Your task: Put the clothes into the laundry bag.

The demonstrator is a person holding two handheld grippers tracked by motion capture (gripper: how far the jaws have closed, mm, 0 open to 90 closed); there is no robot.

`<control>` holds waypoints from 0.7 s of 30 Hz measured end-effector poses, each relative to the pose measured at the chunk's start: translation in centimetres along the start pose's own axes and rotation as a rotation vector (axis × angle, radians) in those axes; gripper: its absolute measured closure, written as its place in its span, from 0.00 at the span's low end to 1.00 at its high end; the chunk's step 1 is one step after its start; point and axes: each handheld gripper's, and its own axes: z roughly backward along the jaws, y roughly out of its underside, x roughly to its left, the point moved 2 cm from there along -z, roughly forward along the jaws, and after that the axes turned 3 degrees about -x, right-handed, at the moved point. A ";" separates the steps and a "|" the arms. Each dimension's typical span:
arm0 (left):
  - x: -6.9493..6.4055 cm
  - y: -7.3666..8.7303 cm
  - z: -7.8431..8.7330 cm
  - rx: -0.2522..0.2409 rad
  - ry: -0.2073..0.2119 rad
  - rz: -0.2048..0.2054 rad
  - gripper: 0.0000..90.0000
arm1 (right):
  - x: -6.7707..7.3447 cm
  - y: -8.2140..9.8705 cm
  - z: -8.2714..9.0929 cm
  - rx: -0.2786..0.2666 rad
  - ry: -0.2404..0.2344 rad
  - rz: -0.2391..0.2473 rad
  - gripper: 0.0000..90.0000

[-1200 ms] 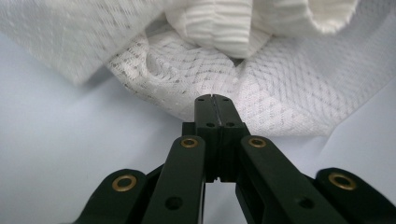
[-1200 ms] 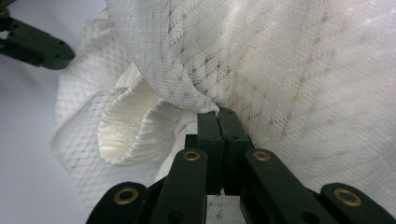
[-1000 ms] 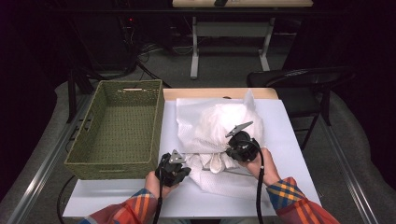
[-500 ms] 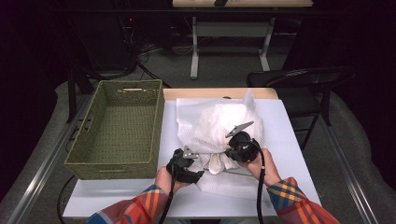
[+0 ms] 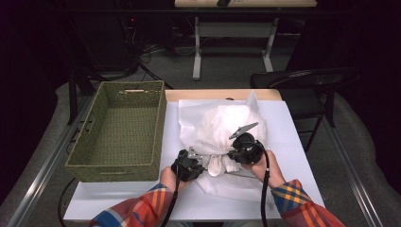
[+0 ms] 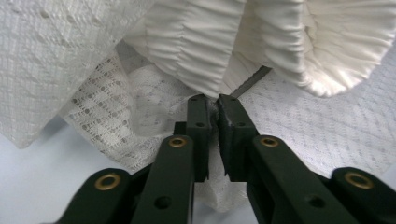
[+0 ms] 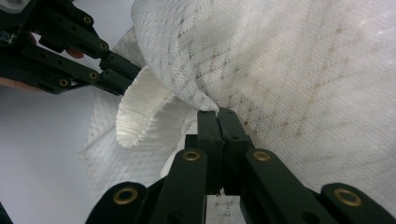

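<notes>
wicker basket (image 5: 116, 132) empty, table's left | black chair (image 5: 302, 87) behind table (image 5: 293, 142), right

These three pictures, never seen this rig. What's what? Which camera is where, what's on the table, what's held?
There is no robot here: a person holds a two-jaw claw in each hand. The high view looks down on the white table from above the person's side; the plaid sleeves come in at the bottom. The other two pictures come from cameras riding on each claw, looking along its black jaws.

On the table lie an empty green woven basket at the left and a white lacy garment with a pleated frill.

The left claw is pinched shut on the garment by the frill. The right claw is shut on a fold of the lace; its view also shows the left claw farther off.
</notes>
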 end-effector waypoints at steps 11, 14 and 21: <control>0.0 1.0 2.9 -0.055 0.047 0.020 0.95 | -0.3 0.1 0.1 0.000 0.003 -0.001 1.00; 0.1 1.7 3.7 -0.052 0.058 0.037 0.96 | -0.3 0.1 0.1 0.002 0.004 -0.003 1.00; 0.4 3.0 4.8 -0.030 0.046 0.048 0.96 | -0.2 0.0 0.1 0.004 0.006 -0.005 1.00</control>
